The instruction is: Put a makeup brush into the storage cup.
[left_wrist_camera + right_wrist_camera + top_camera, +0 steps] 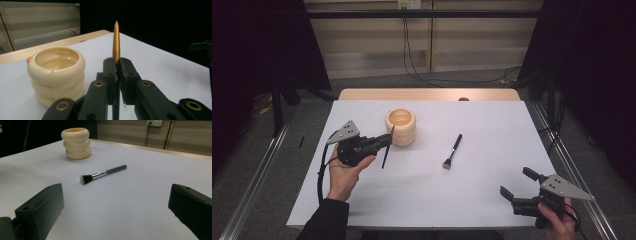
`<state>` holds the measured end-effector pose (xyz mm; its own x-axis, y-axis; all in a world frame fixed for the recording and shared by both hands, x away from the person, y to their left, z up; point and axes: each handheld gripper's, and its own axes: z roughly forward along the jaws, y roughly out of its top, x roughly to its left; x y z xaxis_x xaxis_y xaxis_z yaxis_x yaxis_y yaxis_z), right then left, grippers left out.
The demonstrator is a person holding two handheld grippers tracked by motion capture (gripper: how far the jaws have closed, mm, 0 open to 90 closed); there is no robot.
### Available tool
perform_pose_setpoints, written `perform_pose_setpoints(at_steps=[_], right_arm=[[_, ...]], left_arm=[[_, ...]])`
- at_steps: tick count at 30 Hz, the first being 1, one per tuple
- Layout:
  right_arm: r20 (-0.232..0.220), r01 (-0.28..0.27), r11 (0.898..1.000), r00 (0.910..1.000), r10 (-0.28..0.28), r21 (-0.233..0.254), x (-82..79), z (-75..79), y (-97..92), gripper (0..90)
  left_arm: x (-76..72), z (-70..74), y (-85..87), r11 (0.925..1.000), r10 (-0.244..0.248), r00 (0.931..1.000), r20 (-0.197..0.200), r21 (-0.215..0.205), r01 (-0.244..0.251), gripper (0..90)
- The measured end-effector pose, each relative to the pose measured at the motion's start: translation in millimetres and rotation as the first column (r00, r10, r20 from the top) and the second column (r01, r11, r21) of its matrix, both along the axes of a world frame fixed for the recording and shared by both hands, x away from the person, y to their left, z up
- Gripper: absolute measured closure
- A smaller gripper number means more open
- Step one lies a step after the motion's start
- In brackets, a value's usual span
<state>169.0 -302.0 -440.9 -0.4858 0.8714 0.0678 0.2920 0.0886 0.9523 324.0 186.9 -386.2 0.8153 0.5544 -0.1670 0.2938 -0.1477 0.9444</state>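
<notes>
**Inspector A:** Left hand (343, 172) first. The forearm comes in from the bottom edge in a dark sleeve, palm cupped under the left gripper (388, 139), which is held above the table (492, 200) and points toward the cream holder (401, 127).

**Inspector B:** Confirmed. Its jaws are clamped together on a thin pencil-like stick (116, 42). In the left gripper view the gold, pointed end stands upright above the jaws; in the high view the dark lower length hangs down past them, slightly tilted, just in front of the holder.

**Inspector A:** Is the stick inside the holder?

**Inspector B:** No. It is beside it, near the front wall. The holder is three stacked rings, open at the top, standing on the white surface left of centre.

**Inspector A:** Right hand (557, 222)?

**Inspector B:** Low at the near right corner, fingers wrapped round the body of the right gripper (518, 185). The jaws stand wide apart with nothing between them, aimed across the table.

**Inspector A:** Anything ahead of it?

**Inspector B:** A makeup brush (452, 150) lies flat mid-table, bristles toward the person, well apart from both grippers.
</notes>
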Motion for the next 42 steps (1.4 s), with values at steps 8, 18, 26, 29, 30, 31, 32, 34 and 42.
perform_pose_setpoints(at_steps=[8,18,26,29,30,31,32,34,42], right_arm=[[0.003,0.002,1.000,1.0000,-0.002,0.012,0.2,-0.2,0.7,0.0],[0.003,0.015,1.000,0.9999,-0.015,0.021,0.3,-0.5,0.9,0.0],[-0.001,0.020,0.999,0.9998,-0.020,0.026,0.2,-0.8,1.6,0.0],[-0.001,0.018,1.000,0.9998,-0.018,0.025,0.5,-0.9,1.1,0.0],[-0.001,0.019,0.999,0.9998,-0.019,0.026,0.5,-1.0,1.2,0.0],[-0.002,0.018,0.999,0.9998,-0.018,0.028,0.4,-0.9,1.3,0.0],[-0.002,0.016,0.999,0.9999,-0.016,0.027,0.4,-1.0,1.4,0.0],[-0.003,0.019,0.999,0.9998,-0.018,0.028,0.5,-1.0,1.4,0.0],[-0.002,0.018,0.999,0.9998,-0.018,0.026,0.5,-1.2,1.6,0.0]], left_arm=[[5.9,11.1,2.0,0.9999,0.017,0.9994,0.030,-0.005,-0.016,84.2],[18.3,24.7,-3.8,0.9996,0.029,0.9981,0.055,0.004,-0.030,84.2],[30.0,33.3,-10.6,0.9996,0.030,0.9980,0.055,-0.002,-0.030,84.2],[34.4,36.8,-14.4,0.9992,0.040,0.9977,0.055,-0.008,-0.040,84.2],[37.8,38.3,-16.2,0.9996,0.029,0.9978,0.060,-0.002,-0.029,84.2],[40.2,39.3,-17.4,0.9996,0.025,0.9982,0.055,-0.010,-0.024,84.2],[41.7,40.0,-17.9,0.9996,0.025,0.9985,0.048,-0.016,-0.024,84.2],[44.6,42.6,-20.3,0.9992,0.040,0.9980,0.049,0.001,-0.040,84.2],[56.6,48.5,-27.9,0.9996,0.028,0.9982,0.053,-0.006,-0.028,84.2]])
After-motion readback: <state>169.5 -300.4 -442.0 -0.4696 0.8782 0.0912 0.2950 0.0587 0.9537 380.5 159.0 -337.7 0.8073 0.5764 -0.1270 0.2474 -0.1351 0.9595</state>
